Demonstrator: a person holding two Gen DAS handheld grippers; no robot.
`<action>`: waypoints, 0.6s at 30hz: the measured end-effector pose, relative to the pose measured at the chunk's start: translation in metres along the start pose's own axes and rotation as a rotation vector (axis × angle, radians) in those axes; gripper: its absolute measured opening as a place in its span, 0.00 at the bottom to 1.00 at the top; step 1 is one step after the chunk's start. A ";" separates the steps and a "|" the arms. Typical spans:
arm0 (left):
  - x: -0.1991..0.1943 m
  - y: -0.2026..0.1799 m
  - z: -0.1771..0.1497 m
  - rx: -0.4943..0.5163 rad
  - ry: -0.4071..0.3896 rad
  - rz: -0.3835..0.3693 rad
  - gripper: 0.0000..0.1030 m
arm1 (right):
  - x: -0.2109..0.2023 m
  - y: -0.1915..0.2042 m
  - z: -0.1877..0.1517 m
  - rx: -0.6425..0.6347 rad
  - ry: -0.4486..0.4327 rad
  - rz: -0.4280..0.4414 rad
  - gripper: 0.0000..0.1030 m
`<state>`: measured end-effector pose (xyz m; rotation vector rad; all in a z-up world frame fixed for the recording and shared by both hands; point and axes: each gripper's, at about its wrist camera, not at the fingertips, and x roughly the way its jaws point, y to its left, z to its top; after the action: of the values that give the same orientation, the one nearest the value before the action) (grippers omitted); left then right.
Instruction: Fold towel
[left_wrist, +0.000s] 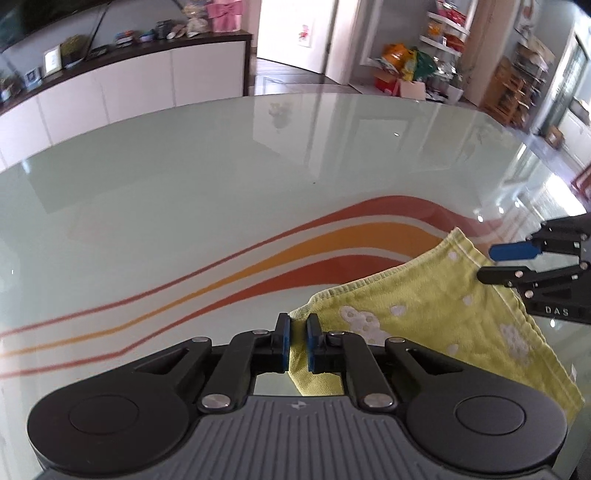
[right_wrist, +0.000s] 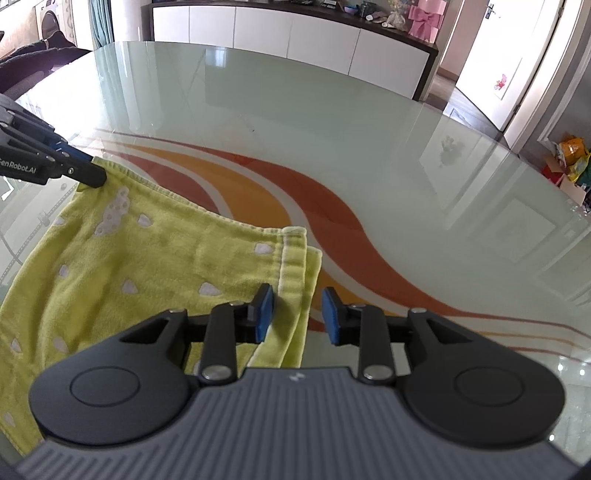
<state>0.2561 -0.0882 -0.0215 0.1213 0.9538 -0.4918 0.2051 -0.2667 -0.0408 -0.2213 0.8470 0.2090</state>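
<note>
Clamped between the pads of the left gripper, one corner of the yellow-green towel is held. Around the opposite hem the right gripper is seen parted, not yet pinching. Across the glass table the towel is draped, judged soft, light, limp; corners are best gripped.

Your views: bright daylight; glare and room reflections across the glossy worktop; fisheye bending at edges; slight blur on background.
</note>
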 end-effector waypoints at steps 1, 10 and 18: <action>0.001 -0.001 -0.001 0.000 0.002 0.006 0.10 | 0.000 0.000 0.000 0.000 -0.002 -0.001 0.27; -0.016 -0.006 -0.002 0.021 -0.047 0.105 0.73 | -0.012 0.006 -0.003 0.002 -0.034 -0.018 0.27; -0.067 -0.012 -0.037 -0.022 -0.062 0.051 0.77 | -0.048 0.011 -0.040 0.036 -0.022 0.006 0.30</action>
<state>0.1911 -0.0635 0.0123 0.1090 0.8928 -0.4358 0.1432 -0.2720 -0.0311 -0.1826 0.8285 0.2015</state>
